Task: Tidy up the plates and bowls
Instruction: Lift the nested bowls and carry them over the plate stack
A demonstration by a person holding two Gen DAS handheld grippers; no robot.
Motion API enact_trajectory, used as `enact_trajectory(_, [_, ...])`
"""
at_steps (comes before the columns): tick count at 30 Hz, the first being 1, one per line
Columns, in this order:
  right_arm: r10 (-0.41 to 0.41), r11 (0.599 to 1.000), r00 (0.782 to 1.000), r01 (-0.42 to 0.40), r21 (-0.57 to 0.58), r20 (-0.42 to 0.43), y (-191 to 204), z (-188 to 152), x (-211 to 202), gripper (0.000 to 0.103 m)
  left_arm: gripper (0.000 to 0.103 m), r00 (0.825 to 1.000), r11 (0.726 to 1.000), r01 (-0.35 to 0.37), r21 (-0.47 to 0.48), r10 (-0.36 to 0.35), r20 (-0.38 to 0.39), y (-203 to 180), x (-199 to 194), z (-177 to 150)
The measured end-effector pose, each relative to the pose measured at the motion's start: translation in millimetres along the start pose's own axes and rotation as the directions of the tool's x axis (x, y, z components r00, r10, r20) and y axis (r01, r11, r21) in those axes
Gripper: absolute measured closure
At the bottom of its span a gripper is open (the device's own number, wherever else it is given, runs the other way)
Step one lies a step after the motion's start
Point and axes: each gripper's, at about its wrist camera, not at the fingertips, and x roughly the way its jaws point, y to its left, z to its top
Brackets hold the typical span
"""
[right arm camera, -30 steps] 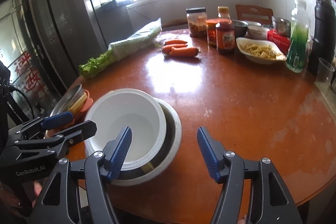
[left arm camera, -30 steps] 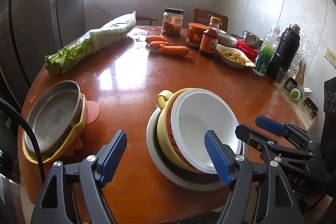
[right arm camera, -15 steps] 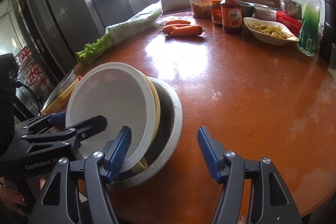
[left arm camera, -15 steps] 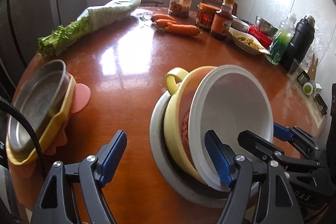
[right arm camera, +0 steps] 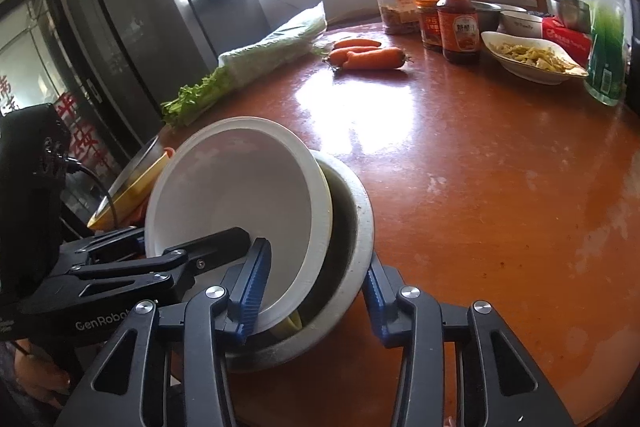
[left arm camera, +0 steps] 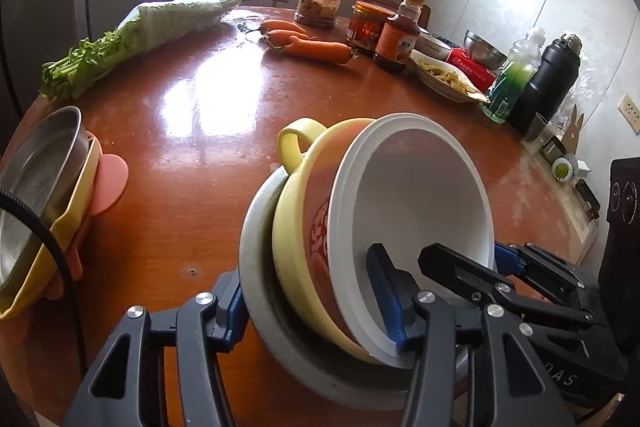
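Lower centre: left hand-held gripper (left arm camera: 312, 301) and right hand-held gripper (right arm camera: 316, 291), both spread, straddle the nested bowls' (left arm camera: 416, 211) rims; contact uncertain.

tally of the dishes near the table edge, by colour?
White bowl: 1
Yellow cup and yellow tray: 2
Grey metal basin and metal plate: 2
Pink mat: 1
Total: 6

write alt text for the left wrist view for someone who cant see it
A tilted stack of a white plastic bowl inside a yellow handled bowl inside a grey metal basin sits between the left gripper fingers on a round reddish wooden table, with the right gripper reaching in.
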Motion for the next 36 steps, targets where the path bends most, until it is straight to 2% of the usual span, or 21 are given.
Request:
enact_trajectory(10, [-0.003, 1.000, 1.000, 0.003, 0.000, 0.021, 4, 4, -10, 0.059, 0.050, 1.000, 1.000, 0.003, 0.014, -0.003, 0.026, -3, -14, 3])
enact_trajectory(16, [0.002, 1.000, 0.999, -0.001, -0.023, 0.052, 19, 8, -21, 0.059, 0.050, 0.998, 1.000, 0.002, 0.016, -0.003, 0.062, 2, -36, 5])
enact_trajectory(25, [0.052, 0.996, 0.994, -0.045, -0.079, 0.091, 60, 15, -29, 0.059, 0.050, 0.992, 0.999, -0.037, -0.001, 0.036, 0.120, 27, -77, 1])
enact_trajectory(36, [0.117, 0.980, 0.987, -0.097, -0.174, 0.112, 135, 38, -19, 0.059, 0.050, 0.975, 0.995, -0.079, -0.062, 0.090, 0.204, 88, -131, -1])
